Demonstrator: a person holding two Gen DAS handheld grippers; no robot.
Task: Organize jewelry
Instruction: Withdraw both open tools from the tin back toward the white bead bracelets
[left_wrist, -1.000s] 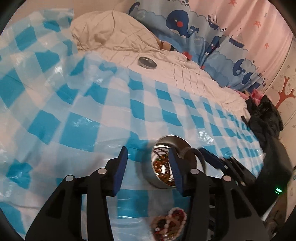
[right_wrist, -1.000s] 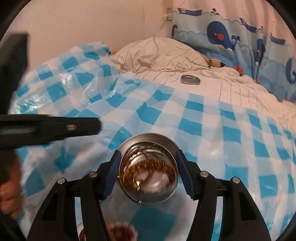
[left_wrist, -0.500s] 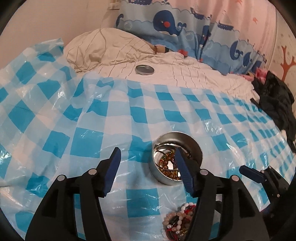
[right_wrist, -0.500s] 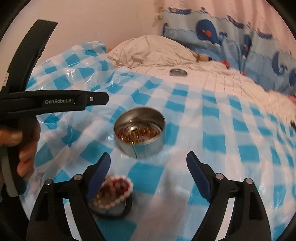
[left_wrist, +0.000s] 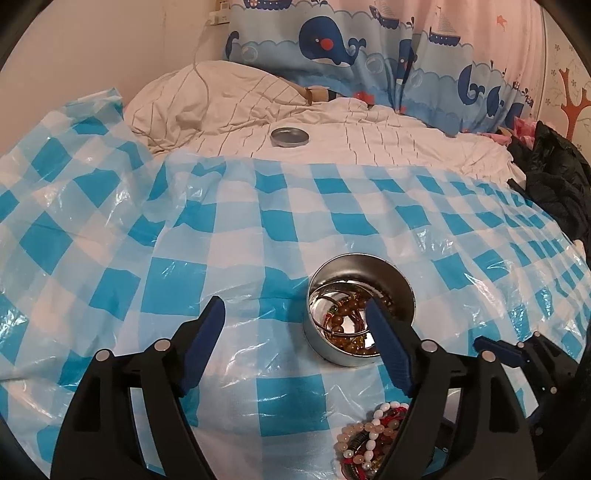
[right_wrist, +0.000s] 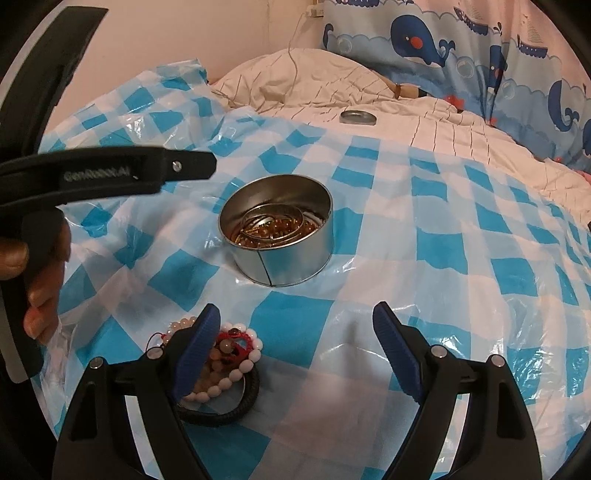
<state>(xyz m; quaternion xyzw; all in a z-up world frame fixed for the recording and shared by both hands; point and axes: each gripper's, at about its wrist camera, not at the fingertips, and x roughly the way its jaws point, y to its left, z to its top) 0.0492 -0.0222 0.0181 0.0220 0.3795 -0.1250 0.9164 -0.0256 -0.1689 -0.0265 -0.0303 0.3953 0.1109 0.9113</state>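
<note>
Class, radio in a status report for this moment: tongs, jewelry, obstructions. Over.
Left tongs opening, nothing between them; right tongs opening, empty. Tin holds amber beads and bangles; bracelet pile loose on checked sheet. Lid far back. Nothing blocking.

A bed (left_wrist: 406, 147) with a white striped sheet carries everything. A shiny blue-and-white checked plastic cover (left_wrist: 258, 229) lies over most of it. On the cover stand a round silver tin (right_wrist: 280, 236) full of beads and, near it, a pile of bead bracelets (right_wrist: 229, 354). A round silver lid (left_wrist: 289, 137) lies on the bare sheet.
</note>
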